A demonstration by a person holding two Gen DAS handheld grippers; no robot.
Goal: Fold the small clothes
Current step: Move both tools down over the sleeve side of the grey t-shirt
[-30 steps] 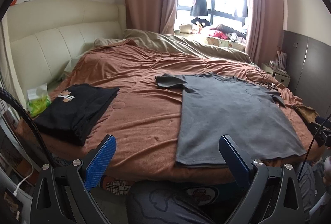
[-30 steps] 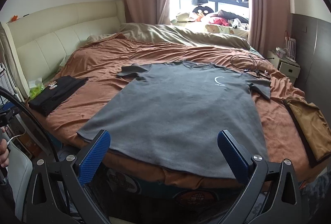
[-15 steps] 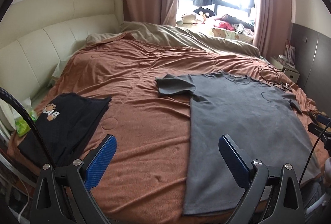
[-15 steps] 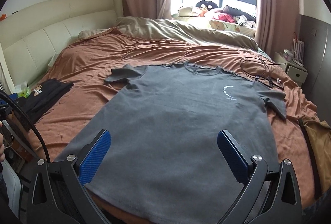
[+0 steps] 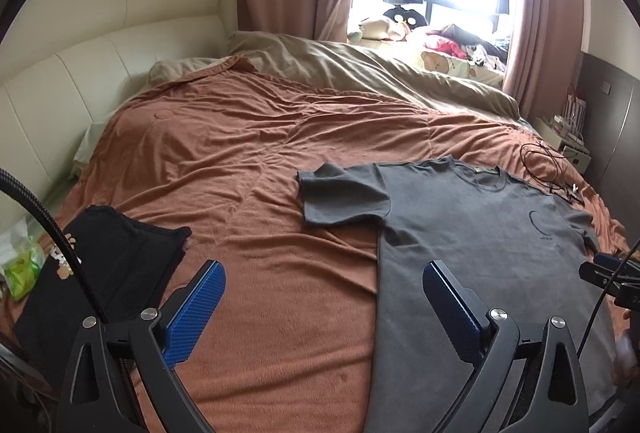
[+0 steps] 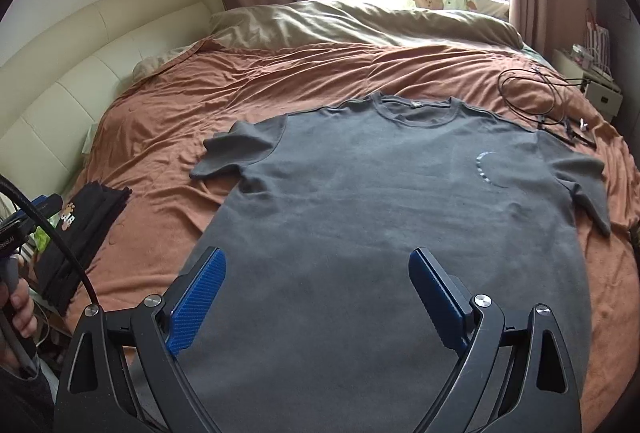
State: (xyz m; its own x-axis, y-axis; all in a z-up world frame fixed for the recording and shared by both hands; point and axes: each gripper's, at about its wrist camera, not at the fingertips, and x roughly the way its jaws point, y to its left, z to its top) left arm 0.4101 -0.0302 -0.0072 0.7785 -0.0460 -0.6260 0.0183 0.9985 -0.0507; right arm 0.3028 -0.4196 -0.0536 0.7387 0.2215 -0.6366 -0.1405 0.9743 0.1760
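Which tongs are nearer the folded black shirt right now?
Left. The left tongs hover open over the brown blanket just right of the folded black shirt; the right tongs hang open over the grey T-shirt, farther off.

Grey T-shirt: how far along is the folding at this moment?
Done: a black shirt lies folded at the bed's left. In hand: nothing; left gripper and right gripper are open above the bed. Left: the grey T-shirt lies flat, sleeves out, unfolded.

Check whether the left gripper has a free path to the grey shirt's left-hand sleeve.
Probably yes. The left gripper is open, holding nothing, and only bare brown blanket lies between it and that sleeve of the grey shirt.
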